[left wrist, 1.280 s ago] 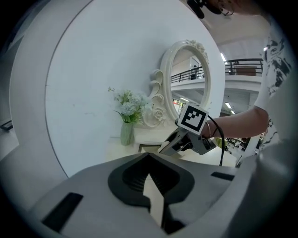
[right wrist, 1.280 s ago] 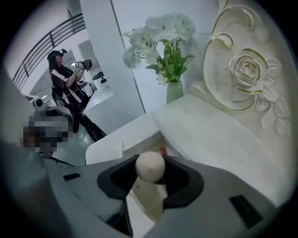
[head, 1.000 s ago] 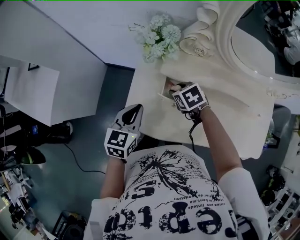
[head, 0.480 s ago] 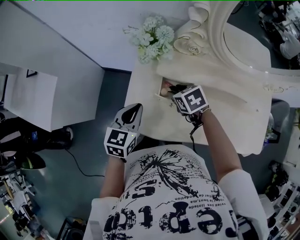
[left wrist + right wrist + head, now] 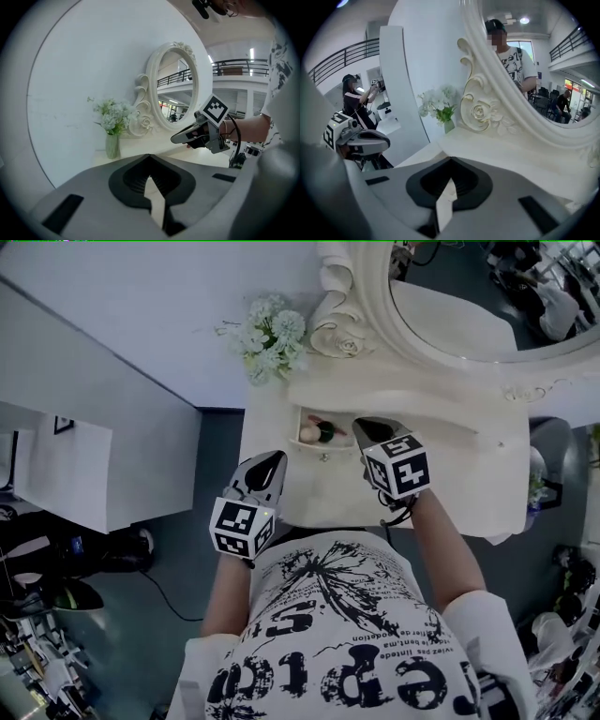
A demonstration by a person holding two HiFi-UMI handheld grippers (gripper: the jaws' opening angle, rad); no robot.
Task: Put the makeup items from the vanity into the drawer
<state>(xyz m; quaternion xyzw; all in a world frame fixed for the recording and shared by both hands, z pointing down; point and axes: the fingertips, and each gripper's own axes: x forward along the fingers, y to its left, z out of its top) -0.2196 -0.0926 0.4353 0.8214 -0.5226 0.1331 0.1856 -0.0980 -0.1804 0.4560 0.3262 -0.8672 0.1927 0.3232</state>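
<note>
A small drawer (image 5: pixel 320 451) stands open in the front of the white vanity (image 5: pixel 469 474). Inside lie a round pale item (image 5: pixel 307 434), a dark one (image 5: pixel 325 433) and a thin red stick (image 5: pixel 338 427). My right gripper (image 5: pixel 362 425) hangs just right of the drawer and above it; its jaws have just been closing and are shut with nothing between them (image 5: pixel 450 160). My left gripper (image 5: pixel 274 458) is off the vanity's front left corner, apart from the drawer, its jaws shut and empty (image 5: pixel 149 157).
A vase of pale flowers (image 5: pixel 267 334) stands at the vanity's back left, beside the ornate oval mirror (image 5: pixel 469 315). A white cabinet (image 5: pixel 84 456) stands to the left across dark floor. A person (image 5: pixel 352 101) stands in the background of the right gripper view.
My right gripper has come up out of the drawer and drawn back to the right, so the items inside now show. The left gripper has barely shifted.
</note>
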